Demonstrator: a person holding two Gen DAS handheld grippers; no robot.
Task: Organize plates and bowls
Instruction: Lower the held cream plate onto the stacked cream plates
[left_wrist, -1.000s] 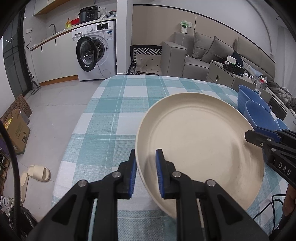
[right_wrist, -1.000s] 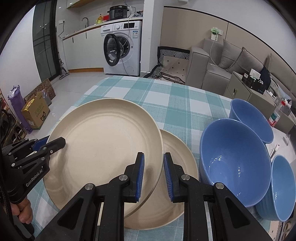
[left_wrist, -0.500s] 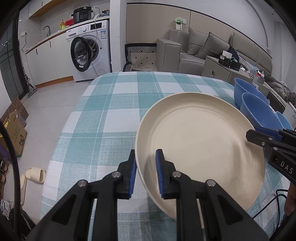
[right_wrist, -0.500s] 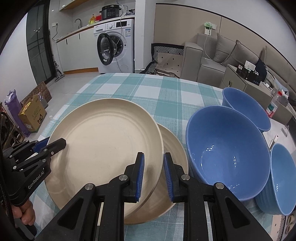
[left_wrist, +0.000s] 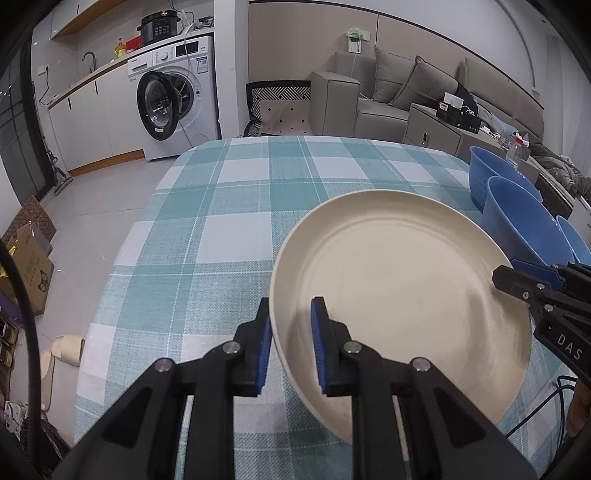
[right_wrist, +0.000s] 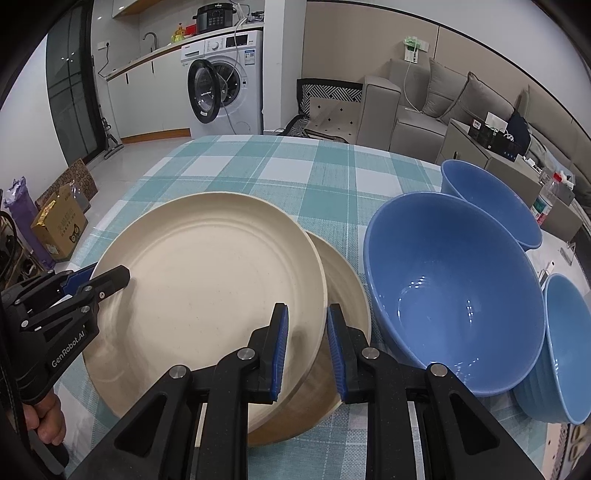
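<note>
Both the left hand-held gripper (left_wrist: 290, 345) and right hand-held gripper (right_wrist: 307, 347) are clamped on opposite rims of the round cream plate (right_wrist: 207, 295), above another cream plate (right_wrist: 347, 291).

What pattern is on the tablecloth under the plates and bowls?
The tablecloth is a teal, pale blue and white check, clearest in the left wrist view.

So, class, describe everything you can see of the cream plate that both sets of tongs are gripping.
The upper cream plate is round and matte, plastic-looking, with a raised rim, faint concentric rings and light scuffs. It is empty. The left tongs clamp its left rim and the right tongs its right rim, so it hangs slightly tilted over the checked tablecloth. It overlaps a second cream plate beneath; whether they touch is unclear. Blue bowls sit to its right.
</note>
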